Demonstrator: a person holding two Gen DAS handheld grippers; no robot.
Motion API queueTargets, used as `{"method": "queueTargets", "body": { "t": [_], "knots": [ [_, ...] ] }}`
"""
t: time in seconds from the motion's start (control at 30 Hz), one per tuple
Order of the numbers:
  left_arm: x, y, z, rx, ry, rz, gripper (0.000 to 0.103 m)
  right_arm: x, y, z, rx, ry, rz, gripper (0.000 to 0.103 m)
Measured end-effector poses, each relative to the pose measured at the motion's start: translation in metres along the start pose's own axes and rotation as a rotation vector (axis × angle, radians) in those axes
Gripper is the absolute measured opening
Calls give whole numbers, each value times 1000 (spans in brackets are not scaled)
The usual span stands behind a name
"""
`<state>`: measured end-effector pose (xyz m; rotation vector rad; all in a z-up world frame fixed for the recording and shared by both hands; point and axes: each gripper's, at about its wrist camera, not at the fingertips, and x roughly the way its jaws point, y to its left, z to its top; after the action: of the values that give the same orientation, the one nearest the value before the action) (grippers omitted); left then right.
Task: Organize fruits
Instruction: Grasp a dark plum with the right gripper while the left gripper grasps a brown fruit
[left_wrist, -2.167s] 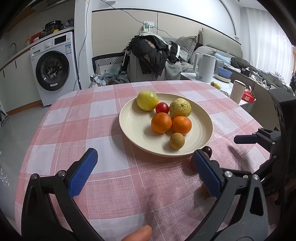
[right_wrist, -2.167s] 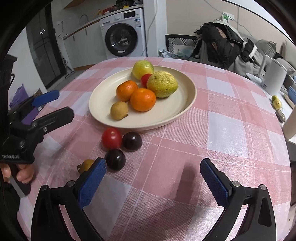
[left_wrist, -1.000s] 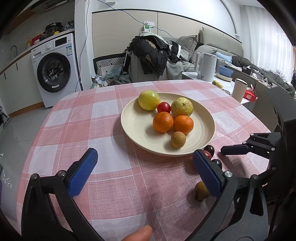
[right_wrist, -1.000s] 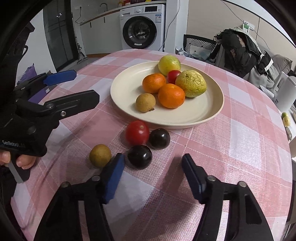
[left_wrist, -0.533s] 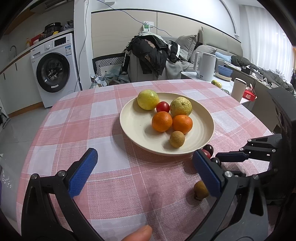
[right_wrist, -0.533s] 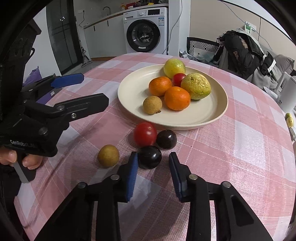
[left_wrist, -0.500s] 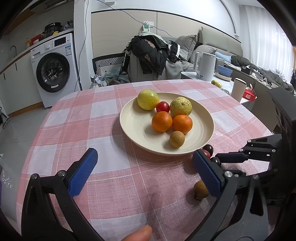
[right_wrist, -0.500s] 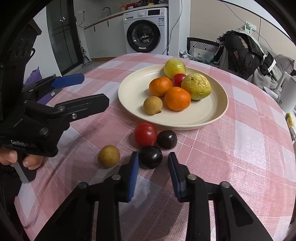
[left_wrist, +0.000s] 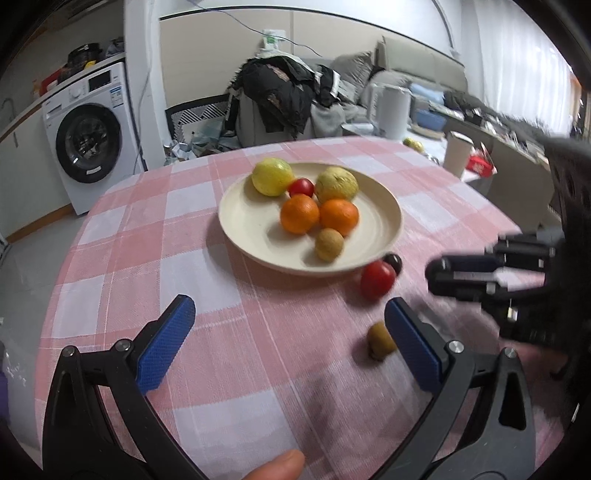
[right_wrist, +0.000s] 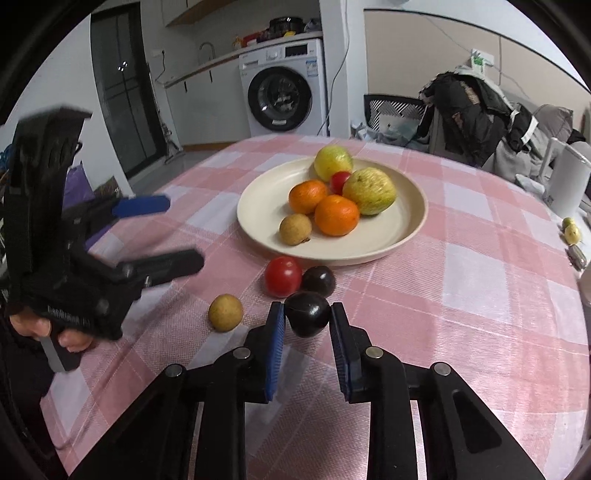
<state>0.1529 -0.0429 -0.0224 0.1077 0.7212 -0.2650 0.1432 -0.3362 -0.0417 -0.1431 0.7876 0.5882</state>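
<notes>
A: Right gripper (right_wrist: 307, 320)?
B: Clamped on the dark plum (right_wrist: 307, 318), just short of the plate (right_wrist: 402, 236).
A: Left gripper (left_wrist: 288, 332)?
B: Spread wide, holding nothing, above the checked tablecloth (left_wrist: 207, 258).

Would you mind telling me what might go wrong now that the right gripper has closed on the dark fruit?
The right gripper pinches the round dark plum only at its fingertips, so it may slip out. The tomato and second plum sit just ahead and could get knocked rolling. The plate already looks crowded.
</notes>
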Motion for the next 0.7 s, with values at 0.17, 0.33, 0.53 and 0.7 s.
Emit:
{"method": "queueTargets", "body": {
  "t": [0.17, 0.33, 0.53, 0.7],
  "knots": [
    [2, -19, -7, 75, 39, -18, 102, -7, -2, 3, 15, -35, 7, 26],
    [13, -27, -11, 100, 107, -92, 84, -7, -2, 2, 18, -35, 10, 26],
    [25, -31, -13, 100, 165, -158, 56, -4, -4, 2, 20, -32, 10, 26],
    [29, -37, -14, 119, 178, -200, 37, -4, -4, 2, 18, -34, 6, 26]
  ]
}}
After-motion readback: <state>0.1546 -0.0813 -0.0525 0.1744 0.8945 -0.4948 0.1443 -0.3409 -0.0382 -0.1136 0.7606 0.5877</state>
